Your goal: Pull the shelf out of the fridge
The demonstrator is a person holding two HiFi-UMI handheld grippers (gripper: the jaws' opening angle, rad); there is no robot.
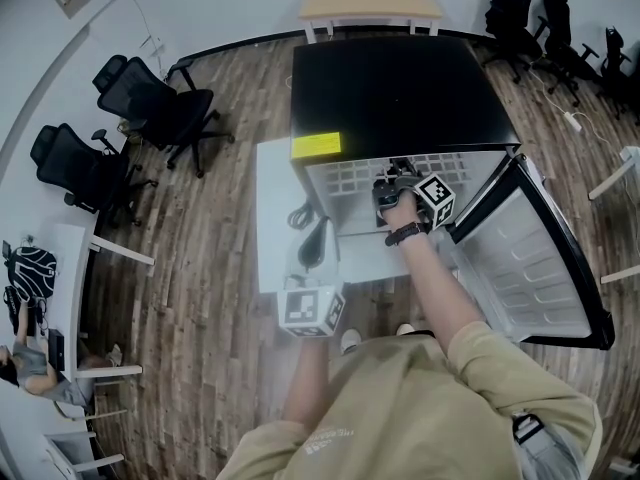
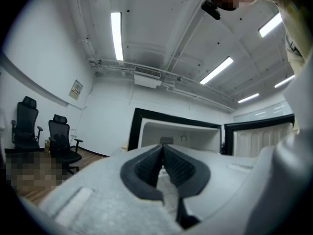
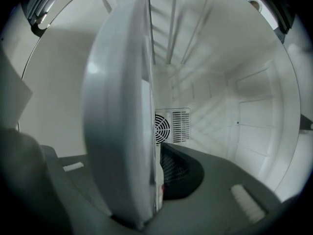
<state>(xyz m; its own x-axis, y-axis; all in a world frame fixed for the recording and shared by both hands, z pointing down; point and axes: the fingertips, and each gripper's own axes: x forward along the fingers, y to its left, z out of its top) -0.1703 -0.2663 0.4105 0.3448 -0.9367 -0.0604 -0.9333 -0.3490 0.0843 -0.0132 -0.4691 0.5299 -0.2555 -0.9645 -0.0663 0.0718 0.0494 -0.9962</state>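
While the person stands facing the open fridge (image 1: 400, 88), the head view looks steeply down on both arms. The right arm reaches straight ahead toward 12 o'clock, and the right hand (image 1: 405, 208) carries the right tongs (image 1: 385, 188) into the fridge mouth. The left tongs (image 1: 318, 233) sit closer to the body, at about 10 o'clock from the right hand, over a white tabletop (image 1: 270, 183) beside the fridge front. They also point toward 12 o'clock. The shelf (image 1: 350, 176) shows as a white grid just under the black fridge top, with the right tongs at its front edge. The fridge door (image 1: 530, 258) stands open toward 4 o'clock.

From the left gripper view, the left tongs (image 2: 162, 148) are clenched. Their dark ribbed pads (image 2: 146, 168) meet at the tips with nothing between them. The fridge (image 2: 176, 131) stands ahead at 12 o'clock, black-framed with a pale interior.

From the right gripper view, the right tongs (image 3: 159, 180) are grasping the shelf (image 3: 122, 106) by its thick, rounded white rim. The picture is rolled, so the shelf stands edge-on from 12 to 6 o'clock and hides the left jaw. The right jaw's dark pad (image 3: 181, 173) lies against it. White slats of the shelf run away toward 12 o'clock. Beyond them is the white back wall (image 3: 244, 106) with a round fan vent (image 3: 164, 127), so the shelf is inside the fridge.
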